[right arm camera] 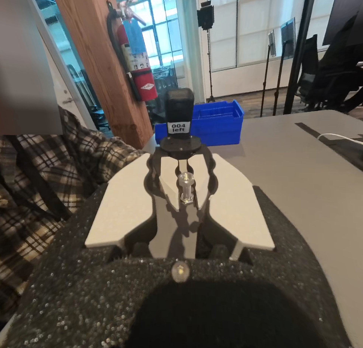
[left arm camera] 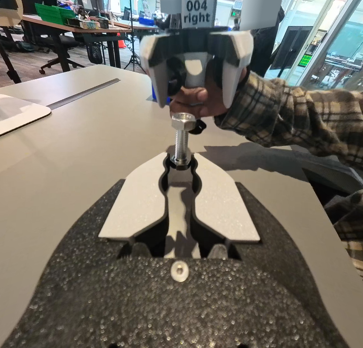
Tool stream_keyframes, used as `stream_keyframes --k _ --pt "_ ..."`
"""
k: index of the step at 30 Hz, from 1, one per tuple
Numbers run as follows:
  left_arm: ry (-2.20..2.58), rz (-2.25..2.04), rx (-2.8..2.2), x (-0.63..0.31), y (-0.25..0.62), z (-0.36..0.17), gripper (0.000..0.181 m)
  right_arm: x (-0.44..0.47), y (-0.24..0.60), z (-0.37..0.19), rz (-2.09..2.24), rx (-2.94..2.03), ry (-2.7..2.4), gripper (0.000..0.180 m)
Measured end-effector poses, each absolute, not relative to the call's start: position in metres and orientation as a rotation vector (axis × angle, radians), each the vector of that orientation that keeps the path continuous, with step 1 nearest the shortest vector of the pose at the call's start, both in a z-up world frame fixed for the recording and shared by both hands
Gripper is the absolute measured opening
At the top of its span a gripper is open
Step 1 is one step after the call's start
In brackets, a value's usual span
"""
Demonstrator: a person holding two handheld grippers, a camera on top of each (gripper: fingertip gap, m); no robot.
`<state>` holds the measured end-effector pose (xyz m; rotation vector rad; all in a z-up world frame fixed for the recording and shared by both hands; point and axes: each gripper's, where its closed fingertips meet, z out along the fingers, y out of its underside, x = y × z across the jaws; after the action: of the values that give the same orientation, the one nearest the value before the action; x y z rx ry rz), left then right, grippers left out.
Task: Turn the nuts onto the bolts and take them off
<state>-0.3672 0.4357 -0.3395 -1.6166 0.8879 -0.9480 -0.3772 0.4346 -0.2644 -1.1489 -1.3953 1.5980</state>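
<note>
Table (left arm camera: pixel 78 161): a grey top fills both views; the bolt stands on it near the person's side.
Person: a plaid sleeve (left arm camera: pixel 294 118) and a hand (left arm camera: pixel 196 102) gripping the right tool's handle show in the left wrist view; the right wrist view shows only plaid cloth at its left edge.
Blue bin (right arm camera: pixel 216 126): sits on the table behind the left gripper; plain in the right wrist view, only a sliver in the other.
Fire extinguisher (right arm camera: pixel 141 67): red, hung on a wooden post; seen in the right wrist view alone.
Left gripper (left arm camera: pixel 179 162): its fingers are clamped on the bolt's base, low at the table.
Right gripper (left arm camera: pixel 193 102): hangs above the bolt, fingers spread wide apart and touching nothing; the left wrist view shows it from the front.
Bolt (left arm camera: pixel 180 144): upright, threaded shank bare between its two ends, held at the bottom.
Nut (left arm camera: pixel 183 121): sits at the very top of the bolt; the right wrist view looks down into its hole (right arm camera: pixel 185 179).
</note>
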Motion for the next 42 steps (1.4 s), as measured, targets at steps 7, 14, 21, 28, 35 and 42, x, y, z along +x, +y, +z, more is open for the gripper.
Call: stream_keyframes --k 7,14,21,28,35,42 --pt "0.875 -0.951 -1.612 -0.37 0.437 -0.338 0.02 -0.392 0.427 -0.284 1.638 -1.164 -1.448 0.042" --pt "0.876 -0.951 -1.614 -0.369 0.437 -0.339 0.019 -0.397 0.424 -0.291 1.651 -1.171 -1.477 0.036" --pt "0.882 -0.946 -1.605 -0.368 0.436 -0.338 0.02 -0.398 0.424 -0.295 1.62 -1.171 -1.476 0.018" --pt "0.871 -0.919 -1.607 -0.369 0.437 -0.338 0.02 -0.404 0.428 -0.293 1.542 -1.21 -1.397 0.018" --pt "0.839 -0.846 -1.635 -0.375 0.444 -0.34 0.02 -0.408 0.44 -0.295 1.321 -1.347 -1.163 0.018" --pt "0.849 -0.871 -1.641 -0.373 0.441 -0.341 0.02 -0.403 0.44 -0.298 1.264 -1.366 -1.055 0.025"
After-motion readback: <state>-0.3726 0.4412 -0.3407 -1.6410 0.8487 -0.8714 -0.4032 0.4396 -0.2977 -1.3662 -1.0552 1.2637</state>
